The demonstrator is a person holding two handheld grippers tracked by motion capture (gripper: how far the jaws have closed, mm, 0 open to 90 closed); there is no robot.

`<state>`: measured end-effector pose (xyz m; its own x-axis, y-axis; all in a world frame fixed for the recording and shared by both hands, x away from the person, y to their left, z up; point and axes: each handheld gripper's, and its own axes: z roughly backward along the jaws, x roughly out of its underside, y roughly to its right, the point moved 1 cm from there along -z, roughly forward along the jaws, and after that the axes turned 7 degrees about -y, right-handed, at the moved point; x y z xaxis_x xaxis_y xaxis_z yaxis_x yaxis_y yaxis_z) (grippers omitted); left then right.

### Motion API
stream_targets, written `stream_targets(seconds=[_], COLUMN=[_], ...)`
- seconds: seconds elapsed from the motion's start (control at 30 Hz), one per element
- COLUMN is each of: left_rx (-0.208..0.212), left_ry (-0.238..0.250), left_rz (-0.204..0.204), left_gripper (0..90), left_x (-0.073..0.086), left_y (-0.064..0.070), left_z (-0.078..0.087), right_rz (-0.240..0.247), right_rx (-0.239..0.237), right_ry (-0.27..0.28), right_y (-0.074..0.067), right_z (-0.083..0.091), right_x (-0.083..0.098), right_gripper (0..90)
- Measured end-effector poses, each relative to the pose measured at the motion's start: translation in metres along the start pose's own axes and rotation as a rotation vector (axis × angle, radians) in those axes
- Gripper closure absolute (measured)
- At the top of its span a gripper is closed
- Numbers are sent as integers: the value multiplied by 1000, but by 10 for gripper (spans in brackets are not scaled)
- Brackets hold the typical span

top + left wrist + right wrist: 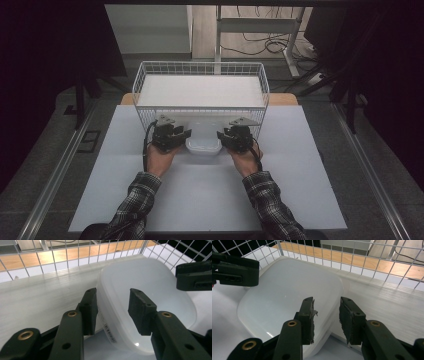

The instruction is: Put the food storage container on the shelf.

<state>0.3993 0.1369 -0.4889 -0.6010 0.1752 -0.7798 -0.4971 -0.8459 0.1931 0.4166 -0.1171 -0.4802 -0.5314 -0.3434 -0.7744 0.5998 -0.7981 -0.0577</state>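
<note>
A white translucent plastic tub (204, 137) hangs open side up between my two grippers, against the front of a white wire basket (145, 117). My left gripper (186, 134) holds the tub's left wall. In the left gripper view the tub (150, 285) has one jaw outside its labelled wall and one inside, where my left gripper (113, 293) pinches it. My right gripper (222, 135) holds the opposite wall. The right gripper view shows my right gripper (327, 302) straddling the tub's (287, 295) rim. The table shows beneath the tub's near corner in both gripper views.
A white ribbed board (200, 90) lines the basket's floor. The basket stands at the back of a pale table mat (210, 195), on a wooden tabletop (285, 98). Desk legs and cables (260, 42) lie on the floor beyond.
</note>
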Motion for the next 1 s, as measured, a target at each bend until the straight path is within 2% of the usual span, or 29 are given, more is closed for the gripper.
stream_targets(seconds=[0.1,0.23,0.37,0.47,0.53,0.6,0.73,1.0], left_rx=[15,7,8,8,2,21,-22,-46], left_ry=[7,-4,-2,-8,-25,-11,-18,-18], left_rz=[5,-12,-7,-4,3,17,-17,-33], left_gripper=[550,548,555,587,645,657,660,658], left_x=[0,2,4,6,8,9,2,-6], left_y=[2,4,3,2,1,-2,-1,-5], left_z=[2,0,2,3,0,-1,-4,-12], right_rz=[5,14,11,11,15,11,37,20], right_rx=[-8,-4,-5,-9,-10,-24,0,14], right_ry=[1,-10,-3,-3,-8,-5,-2,11], right_y=[1,0,0,1,1,2,-1,4], right_z=[1,0,1,3,3,2,-1,-10], right_x=[-1,0,2,2,2,2,-4,-11], right_gripper=[627,633,638,658,703,737,780,790])
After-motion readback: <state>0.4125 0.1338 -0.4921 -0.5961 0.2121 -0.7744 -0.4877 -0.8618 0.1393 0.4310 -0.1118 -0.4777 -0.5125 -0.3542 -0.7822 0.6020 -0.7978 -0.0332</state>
